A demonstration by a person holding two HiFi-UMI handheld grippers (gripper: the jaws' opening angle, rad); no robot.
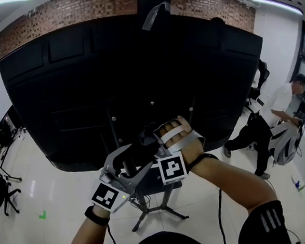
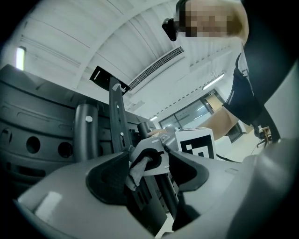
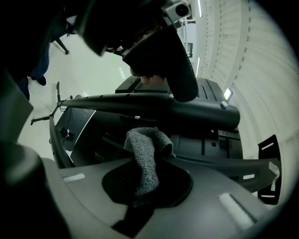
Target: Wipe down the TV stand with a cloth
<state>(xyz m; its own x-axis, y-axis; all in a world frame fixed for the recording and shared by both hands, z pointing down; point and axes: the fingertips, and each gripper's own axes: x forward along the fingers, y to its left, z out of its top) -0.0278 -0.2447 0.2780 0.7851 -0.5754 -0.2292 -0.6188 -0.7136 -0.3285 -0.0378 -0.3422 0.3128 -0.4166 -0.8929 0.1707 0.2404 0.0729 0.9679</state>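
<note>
The right gripper (image 3: 145, 186) pinches a grey, nubbly cloth (image 3: 145, 154), bunched up against the dark post of the TV stand (image 1: 113, 128) behind the TV (image 1: 138, 67); the left gripper (image 2: 148, 161) hangs spread and empty close by. Wiping looks mid-course: no cleaned patch shows, and the legs (image 1: 169, 213) probably remain

- Left gripper (image 2: 148, 179): jaws are spread apart.
- Right gripper (image 3: 147, 189): jaws are clamped together on a grey cloth (image 3: 145, 154) that pokes up out of the pads.
- In the head view the two grippers sit right next to each other, with the left one lower and further left.
- Right hand (image 1: 178, 137) is curled over its handle, and the forearm (image 1: 232, 183) reaches in from the lower right.
- Left forearm (image 1: 86, 238) comes up from the bottom edge, with a black band on the wrist.
</note>
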